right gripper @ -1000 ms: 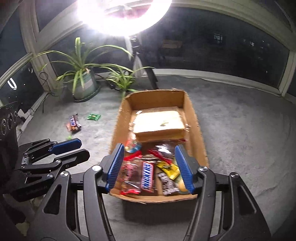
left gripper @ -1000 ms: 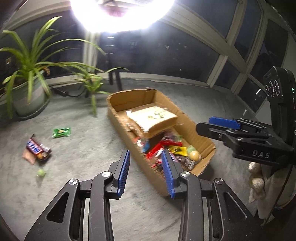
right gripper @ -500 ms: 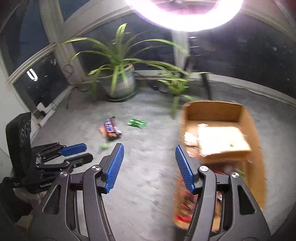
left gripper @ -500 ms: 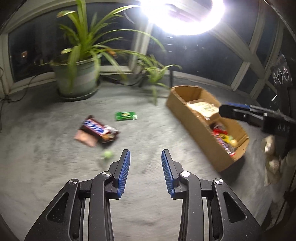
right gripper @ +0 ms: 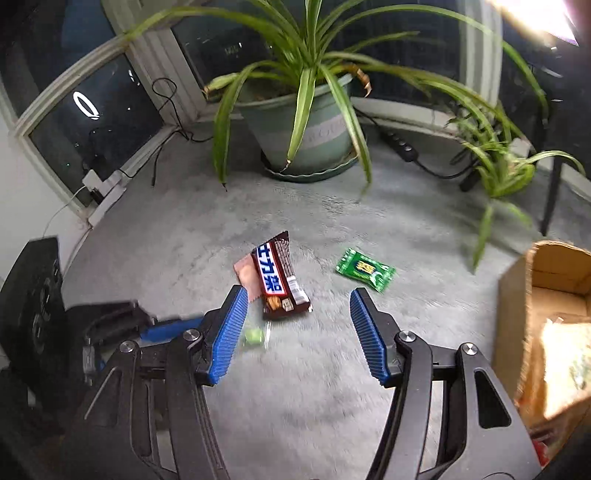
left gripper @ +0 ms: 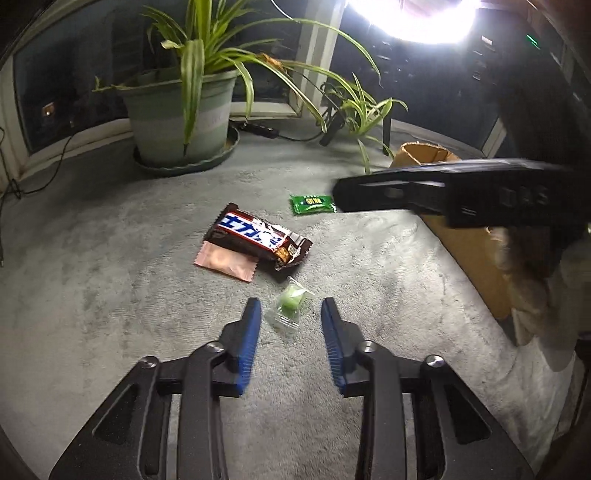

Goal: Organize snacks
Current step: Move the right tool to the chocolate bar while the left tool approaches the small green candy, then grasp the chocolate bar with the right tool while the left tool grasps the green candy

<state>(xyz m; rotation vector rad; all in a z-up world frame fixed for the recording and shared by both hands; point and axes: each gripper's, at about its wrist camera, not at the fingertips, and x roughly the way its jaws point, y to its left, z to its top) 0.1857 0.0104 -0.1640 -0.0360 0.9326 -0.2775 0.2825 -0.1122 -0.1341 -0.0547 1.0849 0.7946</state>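
On the grey carpet lie a brown Snickers bar (left gripper: 258,234) over a pink packet (left gripper: 225,262), a green packet (left gripper: 312,204) and a small green candy in clear wrap (left gripper: 290,301). My left gripper (left gripper: 291,308) is open, low, with the green candy just between and ahead of its fingertips. My right gripper (right gripper: 295,295) is open and empty, its tips on either side of the near end of the Snickers bar (right gripper: 279,284). The green packet (right gripper: 364,269) lies to its right, the candy (right gripper: 255,336) by its left finger. The cardboard box (right gripper: 546,295) holds snacks at right.
A large potted spider plant (right gripper: 306,125) stands at the back, a smaller plant (right gripper: 506,173) to its right. A power strip and cables (right gripper: 402,147) run along the window sill. A bright ring light (left gripper: 417,18) glares overhead. The right gripper (left gripper: 443,192) crosses the left wrist view.
Both grippers have swung left, away from the box, and come down close to the loose snacks on the carpet. The left gripper now frames the green candy. Both stay open.
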